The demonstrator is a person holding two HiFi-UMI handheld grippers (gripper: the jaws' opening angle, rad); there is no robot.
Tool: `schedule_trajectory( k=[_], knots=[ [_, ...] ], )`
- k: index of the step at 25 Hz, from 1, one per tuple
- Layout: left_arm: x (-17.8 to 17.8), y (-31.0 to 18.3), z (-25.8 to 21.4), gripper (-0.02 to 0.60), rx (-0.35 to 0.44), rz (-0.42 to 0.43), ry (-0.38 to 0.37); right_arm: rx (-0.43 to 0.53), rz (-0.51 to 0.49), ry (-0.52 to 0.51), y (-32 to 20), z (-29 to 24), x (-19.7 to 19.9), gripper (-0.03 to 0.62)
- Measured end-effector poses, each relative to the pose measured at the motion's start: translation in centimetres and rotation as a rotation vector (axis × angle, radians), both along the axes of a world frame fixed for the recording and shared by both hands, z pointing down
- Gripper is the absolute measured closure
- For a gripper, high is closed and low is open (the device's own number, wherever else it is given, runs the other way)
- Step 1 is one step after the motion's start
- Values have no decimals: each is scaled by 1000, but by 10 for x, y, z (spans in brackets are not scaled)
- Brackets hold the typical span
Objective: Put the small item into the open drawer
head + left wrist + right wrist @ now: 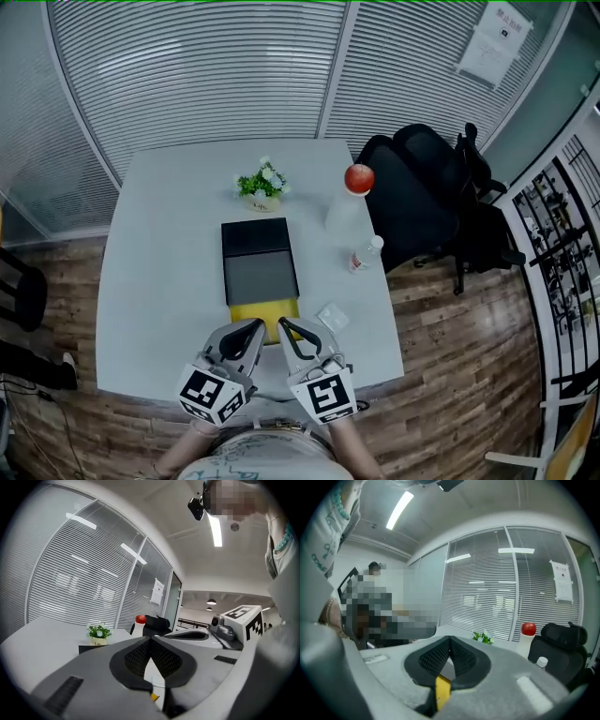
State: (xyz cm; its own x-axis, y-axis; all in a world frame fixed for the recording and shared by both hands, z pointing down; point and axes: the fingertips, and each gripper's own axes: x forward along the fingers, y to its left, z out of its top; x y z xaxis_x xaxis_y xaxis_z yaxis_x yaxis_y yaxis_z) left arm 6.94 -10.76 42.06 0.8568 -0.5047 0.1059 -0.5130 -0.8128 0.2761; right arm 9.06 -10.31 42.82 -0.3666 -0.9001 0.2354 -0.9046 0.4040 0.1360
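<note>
We are holding the left gripper [255,326] and right gripper [284,324] over the table's [159,281] near edge, both clenched tip to tip on nothing. The small item [332,317] is lying just right of the open yellow drawer [265,309]. Beyond, a dark box [258,253] and a potted plant [262,185] are standing.

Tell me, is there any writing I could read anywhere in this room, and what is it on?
"Life": on the small flower pot, as far as I can make out.
Paper notice on the glass wall: red heading, print too small to read.
Bottle label: too small to read.
Marker cubes: black-and-white patterns, no words.
</note>
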Motion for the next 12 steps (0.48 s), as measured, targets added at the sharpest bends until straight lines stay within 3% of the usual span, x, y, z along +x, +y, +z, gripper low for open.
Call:
schedule_trajectory(
  k=[12],
  knots=[
    [-10,2,-1,584,16,51,7,3,40,26,0,5,-9,591]
  ],
)
